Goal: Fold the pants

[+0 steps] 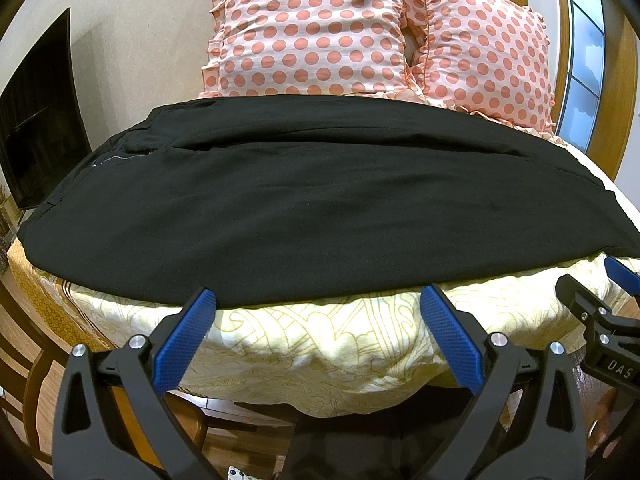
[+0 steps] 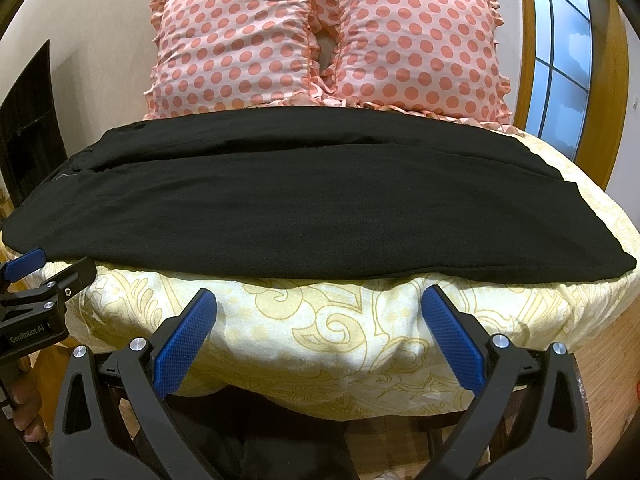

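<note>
pants (image 1: 320, 200) look soft and floppy; best grabbed at the 6 o'clock edge. left gripper (image 1: 318, 300) and right gripper (image 2: 320, 300) both spread, empty.

Home bedroom: bed (image 2: 320, 344) w/ polka-dot pillows (image 2: 240, 40), window (image 2: 560, 60); prob. TV (image 1: 36, 128).

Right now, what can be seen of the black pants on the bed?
The black pants lie flat across the yellow patterned bedspread, long axis running left to right, with the waistband and zipper end at the left. The fabric looks matte, woven and mostly smooth, with long seam lines along the far half. The far edge reaches the polka-dot pillows. The left gripper and right gripper are both open, just short of the near edge, neither holding it.
</note>
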The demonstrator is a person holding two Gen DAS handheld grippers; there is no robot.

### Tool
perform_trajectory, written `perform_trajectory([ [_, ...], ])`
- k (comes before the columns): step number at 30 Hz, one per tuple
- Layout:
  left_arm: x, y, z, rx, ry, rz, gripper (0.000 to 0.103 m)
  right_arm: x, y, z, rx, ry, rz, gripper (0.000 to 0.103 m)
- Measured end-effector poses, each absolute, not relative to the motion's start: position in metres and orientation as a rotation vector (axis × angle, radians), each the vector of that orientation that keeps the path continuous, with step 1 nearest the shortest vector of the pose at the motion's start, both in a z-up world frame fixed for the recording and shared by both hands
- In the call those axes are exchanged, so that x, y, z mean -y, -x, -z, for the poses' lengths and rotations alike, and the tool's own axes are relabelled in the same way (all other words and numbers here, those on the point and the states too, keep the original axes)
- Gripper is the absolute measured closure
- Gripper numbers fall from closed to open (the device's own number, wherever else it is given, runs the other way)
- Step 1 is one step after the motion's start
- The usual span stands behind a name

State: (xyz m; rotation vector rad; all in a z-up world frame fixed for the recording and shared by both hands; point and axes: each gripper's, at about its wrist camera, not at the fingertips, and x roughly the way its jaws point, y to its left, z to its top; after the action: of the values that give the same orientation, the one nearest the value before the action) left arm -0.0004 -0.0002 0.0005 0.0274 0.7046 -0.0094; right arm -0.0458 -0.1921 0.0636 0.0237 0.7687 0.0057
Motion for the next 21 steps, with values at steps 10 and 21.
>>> perform_trajectory([
  [10, -0.003, 0.007, -0.008, -0.71, -0.038, 0.055, 0.002, 0.194, 0.044, -0.065, -0.763, -0.013, -0.045, 0.001],
  [21, -0.016, -0.009, -0.051, -0.602, -0.041, 0.018, 0.002, 0.232, 0.029, -0.122, -0.67, -0.062, -0.08, 0.001],
])
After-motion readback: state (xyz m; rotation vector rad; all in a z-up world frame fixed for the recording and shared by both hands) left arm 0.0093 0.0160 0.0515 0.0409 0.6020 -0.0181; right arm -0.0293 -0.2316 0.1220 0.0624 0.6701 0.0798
